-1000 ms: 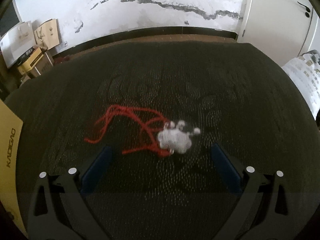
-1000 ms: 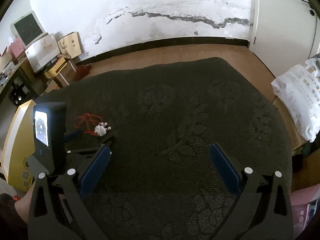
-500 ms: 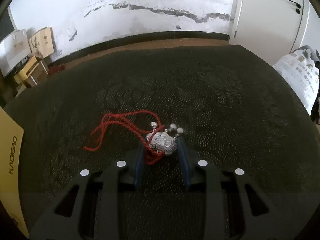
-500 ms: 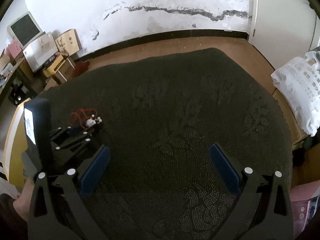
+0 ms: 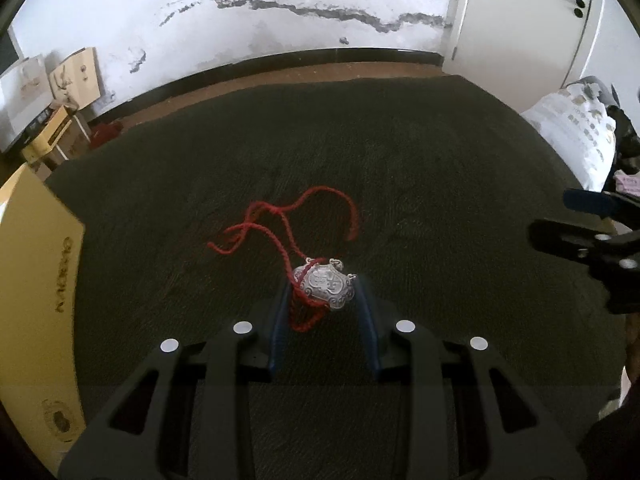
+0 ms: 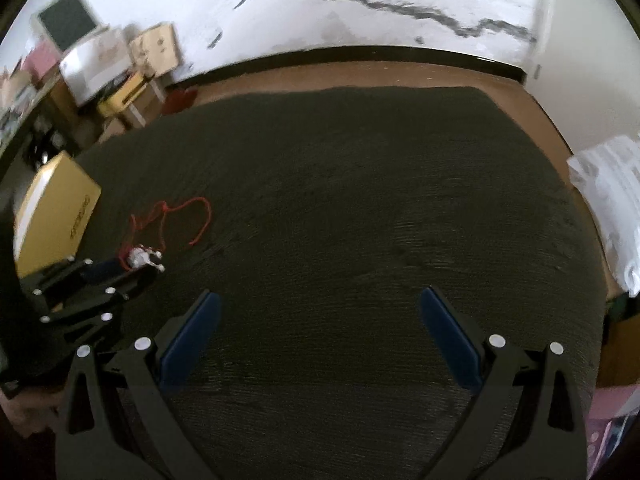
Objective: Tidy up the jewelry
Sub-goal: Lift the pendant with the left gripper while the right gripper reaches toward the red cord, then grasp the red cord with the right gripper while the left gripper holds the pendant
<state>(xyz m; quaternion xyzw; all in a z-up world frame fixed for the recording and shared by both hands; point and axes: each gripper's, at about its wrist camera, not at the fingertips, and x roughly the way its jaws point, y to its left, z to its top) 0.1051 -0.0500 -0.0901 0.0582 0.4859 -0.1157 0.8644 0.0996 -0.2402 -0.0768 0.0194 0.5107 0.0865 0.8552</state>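
Left hand-held gripper point(image 5: 325, 294) pinches silver pendant point(image 5: 325, 287); red cord point(image 5: 280, 224) trails beyond

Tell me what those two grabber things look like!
Both look alike. The left gripper is black plastic with cut-out holes in its arms, small round silver dots on top, and blue pads on the inner faces of its fingers. The right gripper has the same black frame, silver dots and long blue pads. No cables or writing show on either.

Each hand-held gripper point(image 5: 324, 292) is a black cut-out frame with blue pads and silver screws.
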